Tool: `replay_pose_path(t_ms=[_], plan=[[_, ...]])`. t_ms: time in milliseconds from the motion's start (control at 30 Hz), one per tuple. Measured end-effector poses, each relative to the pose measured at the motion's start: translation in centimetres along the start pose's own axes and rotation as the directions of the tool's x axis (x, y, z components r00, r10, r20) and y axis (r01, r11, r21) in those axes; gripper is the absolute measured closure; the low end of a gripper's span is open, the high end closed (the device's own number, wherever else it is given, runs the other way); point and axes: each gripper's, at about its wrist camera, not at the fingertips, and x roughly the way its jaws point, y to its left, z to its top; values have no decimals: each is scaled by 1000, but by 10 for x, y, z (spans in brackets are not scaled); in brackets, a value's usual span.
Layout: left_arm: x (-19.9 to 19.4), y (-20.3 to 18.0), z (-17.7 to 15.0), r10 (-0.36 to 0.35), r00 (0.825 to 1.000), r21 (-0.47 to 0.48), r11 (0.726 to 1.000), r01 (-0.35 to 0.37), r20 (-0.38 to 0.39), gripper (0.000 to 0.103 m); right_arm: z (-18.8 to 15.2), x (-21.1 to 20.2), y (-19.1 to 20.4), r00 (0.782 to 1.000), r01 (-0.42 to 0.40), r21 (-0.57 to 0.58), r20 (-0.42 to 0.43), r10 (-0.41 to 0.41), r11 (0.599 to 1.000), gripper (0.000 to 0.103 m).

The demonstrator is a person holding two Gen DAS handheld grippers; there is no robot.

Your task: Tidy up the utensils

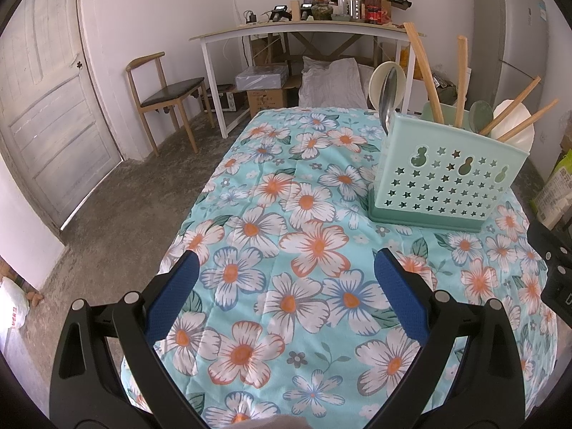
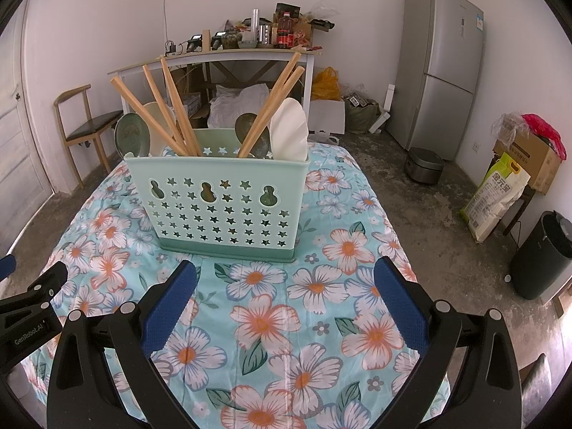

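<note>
Currently, both grippers are idle above the table, and no utensil lies loose on the floral tablecloth (image 2: pixel 286 321) in either view.

Left side: the left gripper (image 1: pixel 286 286) hovers over bare cloth with its blue pads (image 1: pixel 171 296) spread wide and nothing between them. In its view the utensil holder (image 1: pixel 443 178) stands ahead and to the right, upright on the table. A metal spoon (image 1: pixel 388 96) rises from the holder's near-left corner.

Centre: the right wrist view faces the holder (image 2: pixel 218 207) squarely. Its left section carries three wooden chopsticks (image 2: pixel 171 107), a green spoon (image 2: pixel 130 136) and a pale spoon behind them. Its right section carries two more chopsticks (image 2: pixel 275 96), a dark spoon (image 2: pixel 246 125) and a white spoon (image 2: pixel 289 132). All handles or bowls project above the rim; internal dividers cannot be made out through the star-shaped perforations.

Right side: the right gripper (image 2: pixel 286 286) is likewise spread apart and empty, positioned just in front of the holder's base.

Assessment: every visible utensil is already stowed upright in the holder, and nothing remains on the cloth within view. The task therefore appears complete or nearly so. Any remaining work would be limited to re-sorting chopsticks and spoons between sections, if grouping by type is required.
</note>
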Motion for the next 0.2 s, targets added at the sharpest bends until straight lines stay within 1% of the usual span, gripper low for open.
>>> replay_pose_path(t_ms=[200], plan=[[1,-2,0,-3,1000,1,1000,3,-3,8,0,-1,1,1000,0,0,0,0,1000,6]])
